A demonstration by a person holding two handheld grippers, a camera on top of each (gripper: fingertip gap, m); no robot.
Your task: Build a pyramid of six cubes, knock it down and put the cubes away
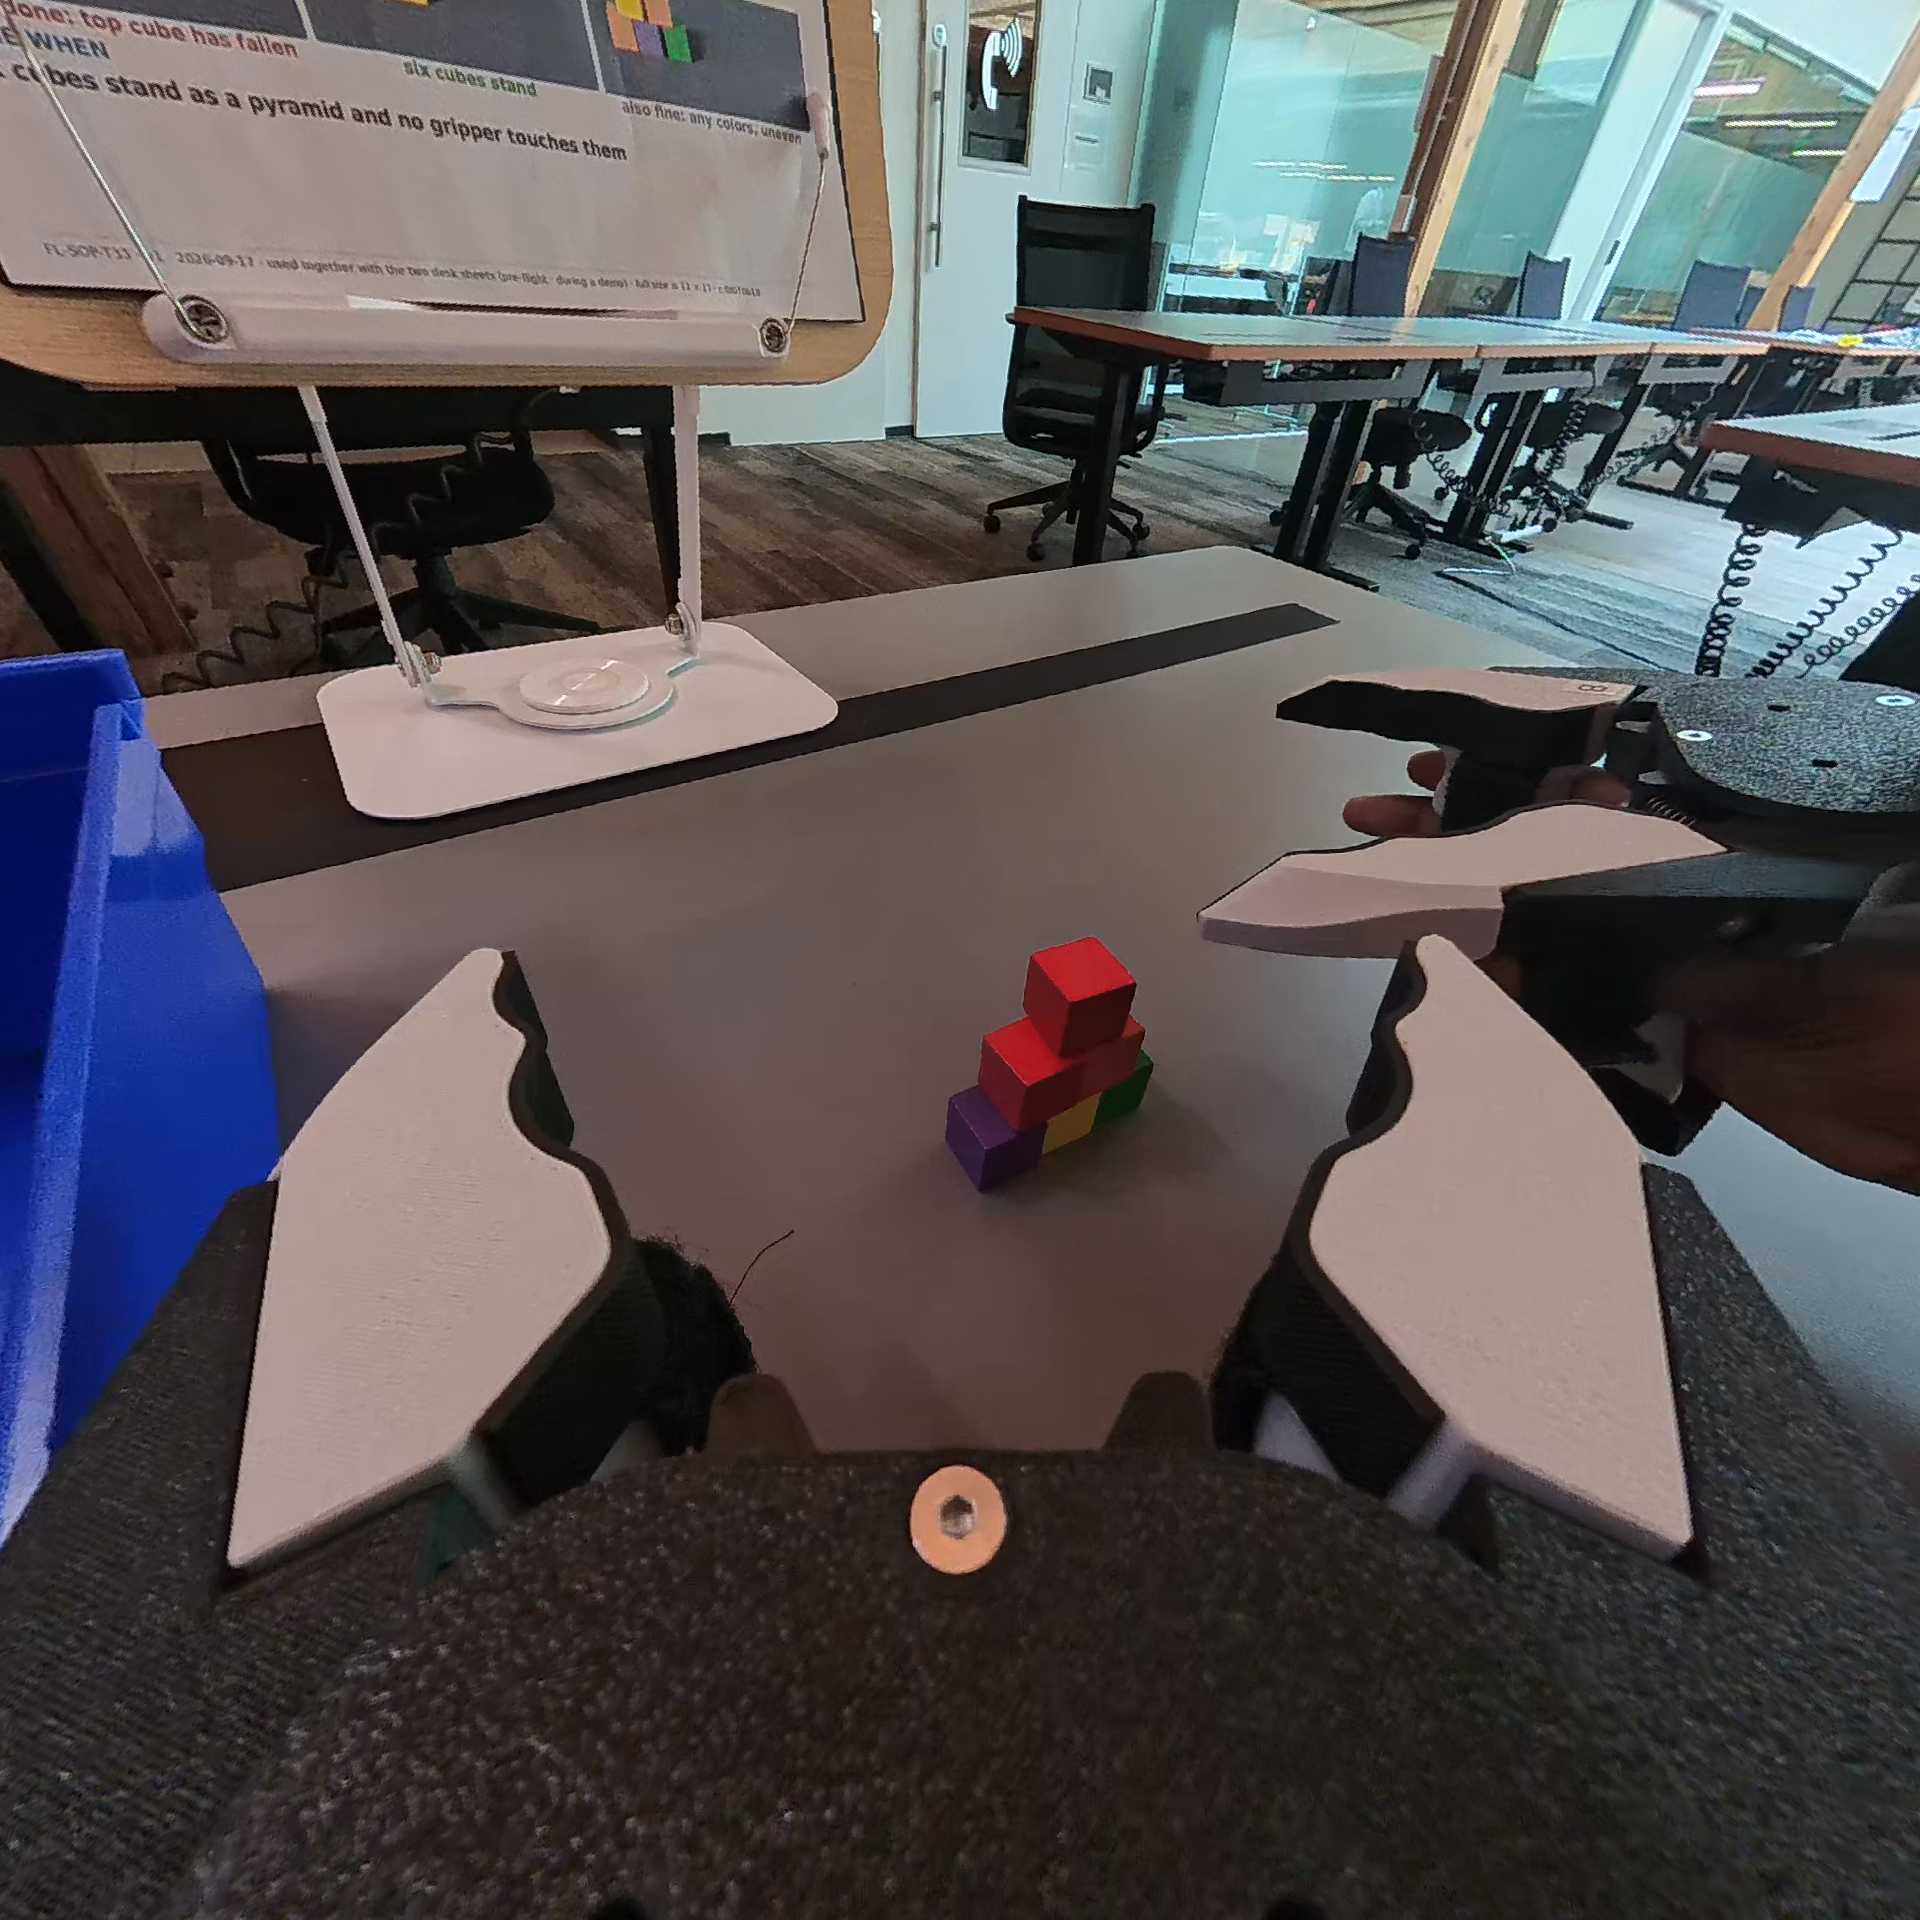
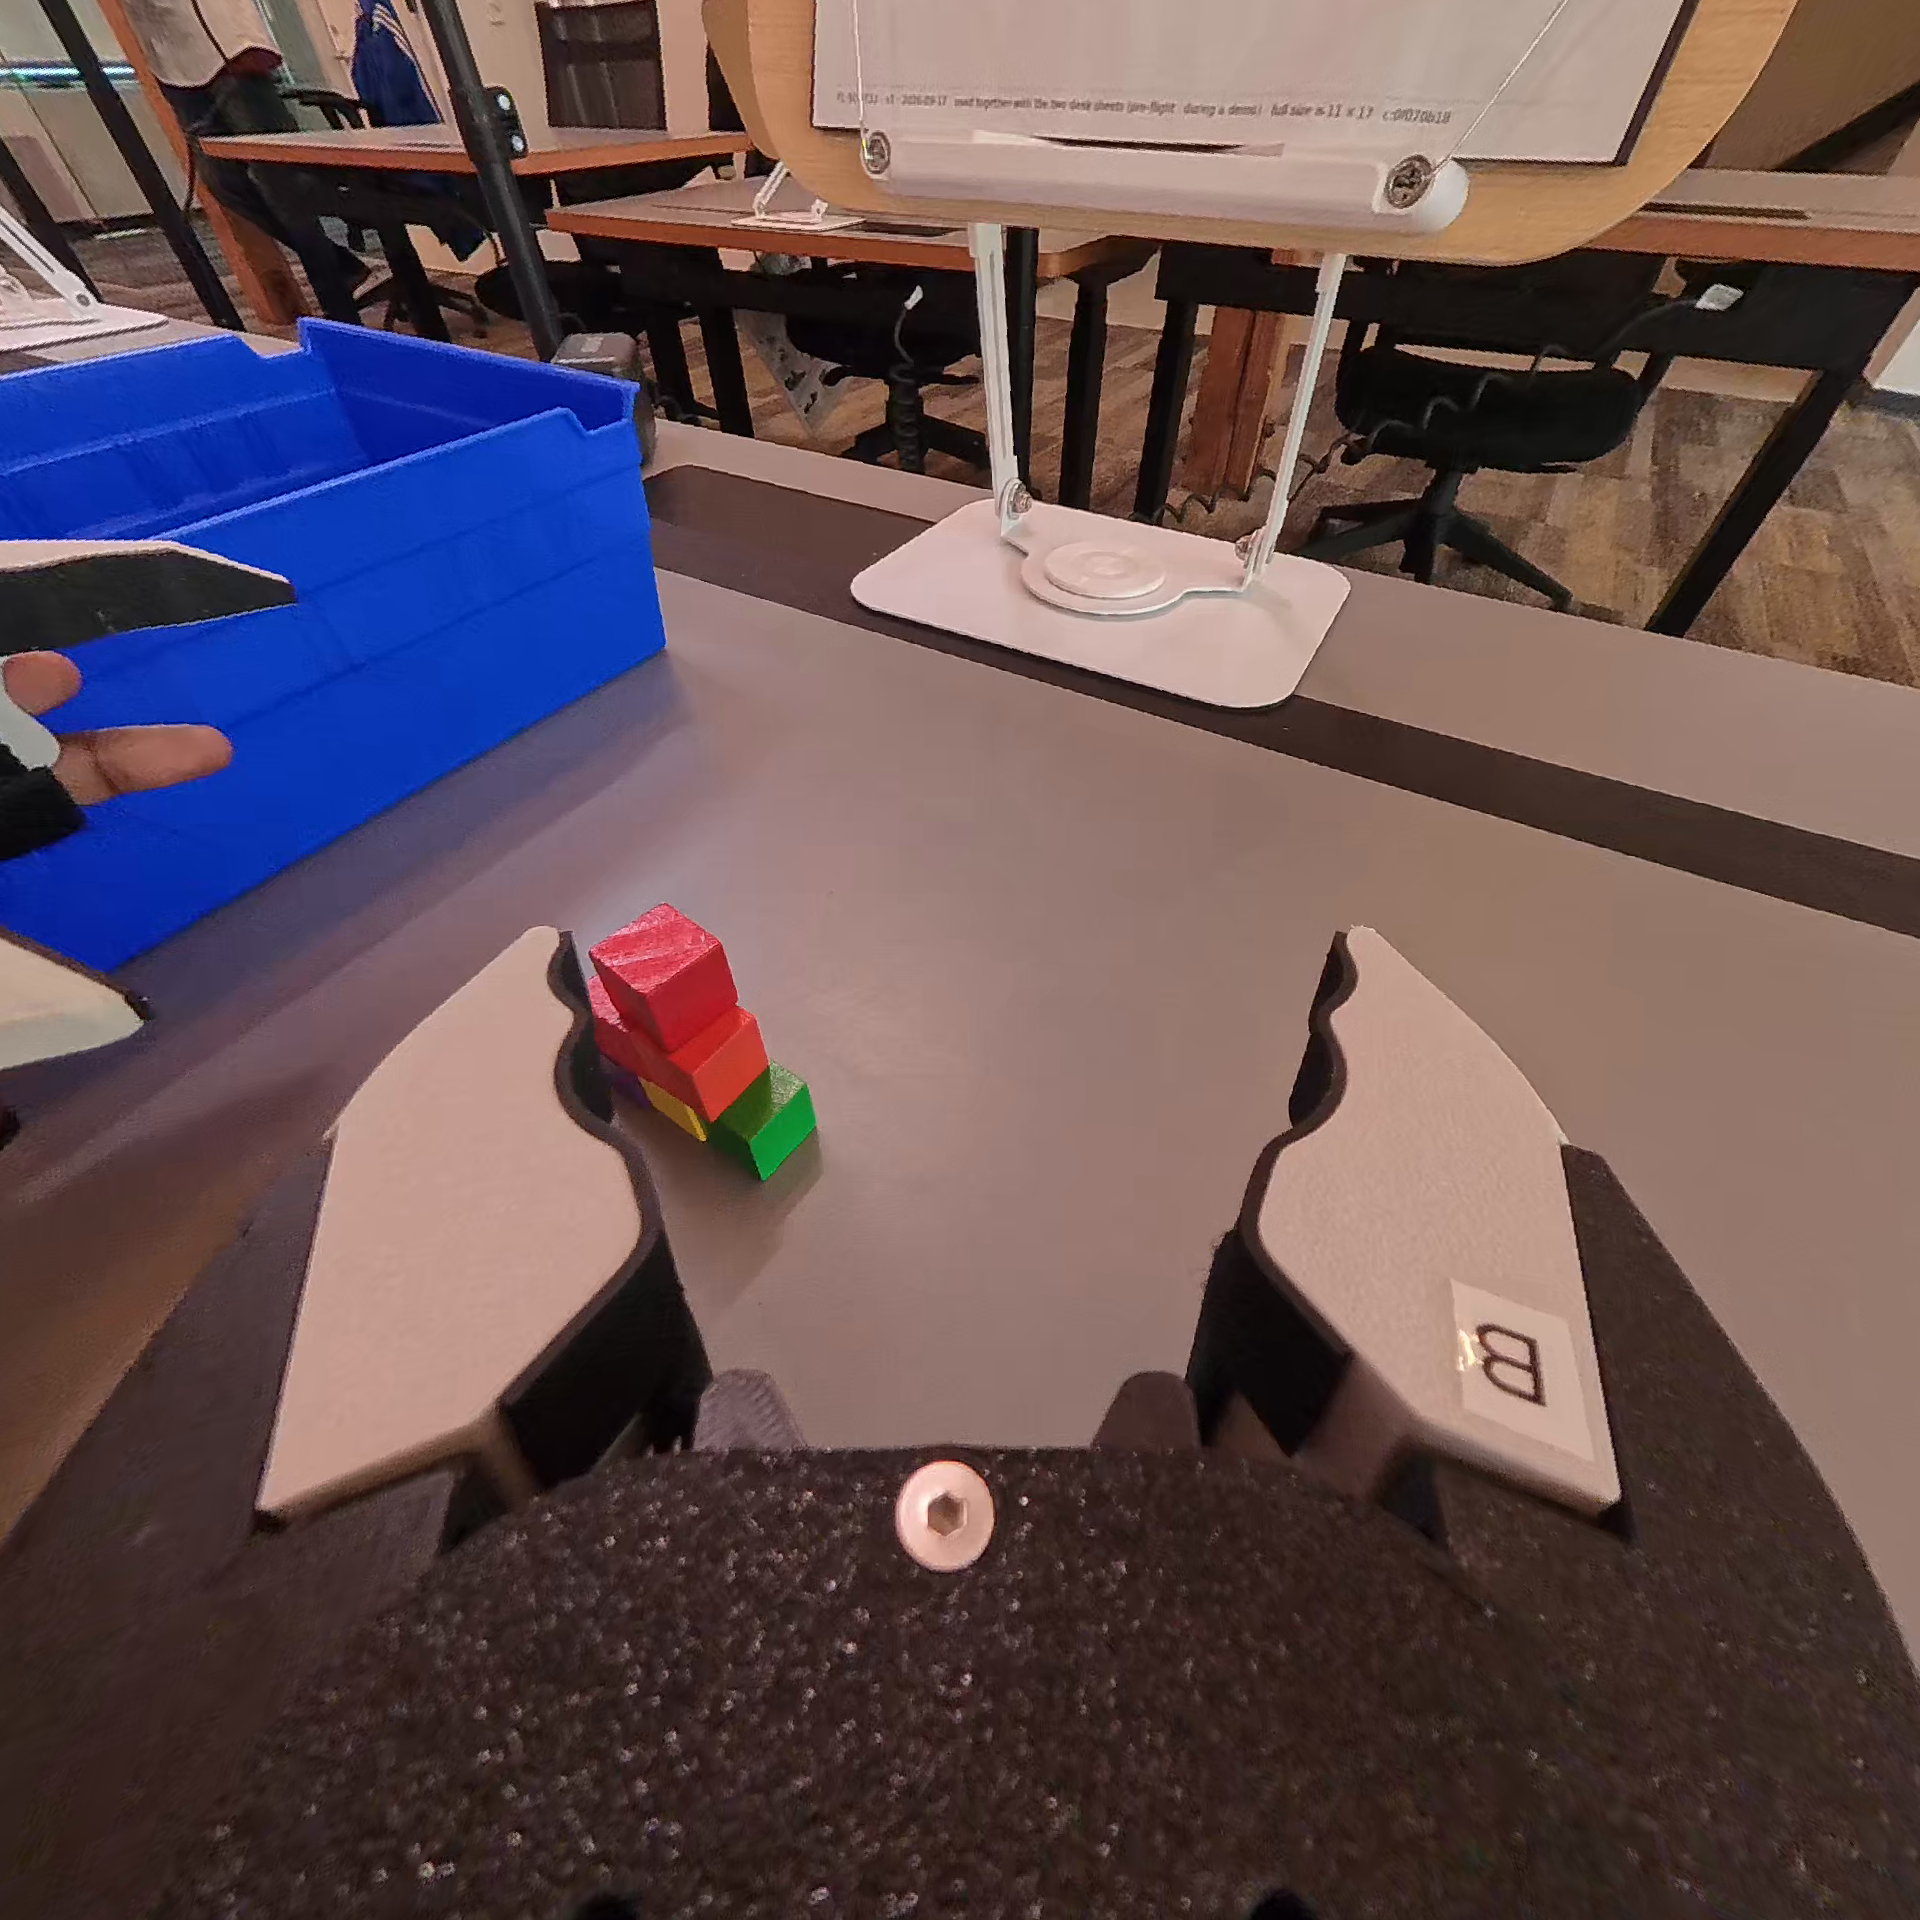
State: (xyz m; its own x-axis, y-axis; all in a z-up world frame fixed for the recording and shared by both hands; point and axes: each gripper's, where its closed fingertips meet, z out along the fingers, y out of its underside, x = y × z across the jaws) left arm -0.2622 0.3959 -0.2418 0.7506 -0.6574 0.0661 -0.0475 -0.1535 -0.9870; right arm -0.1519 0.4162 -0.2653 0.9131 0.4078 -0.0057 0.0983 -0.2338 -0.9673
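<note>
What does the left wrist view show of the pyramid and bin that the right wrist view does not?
Only the left wrist view shows the purple cube in full, at the near end of the bottom row; of the blue bin it shows just an outer wall.

Only the right wrist view looks into the blue bin; its own finger hides most of the purple cube.

Both show the top red cube, the green cube, and both tools open, off the cubes.
</note>
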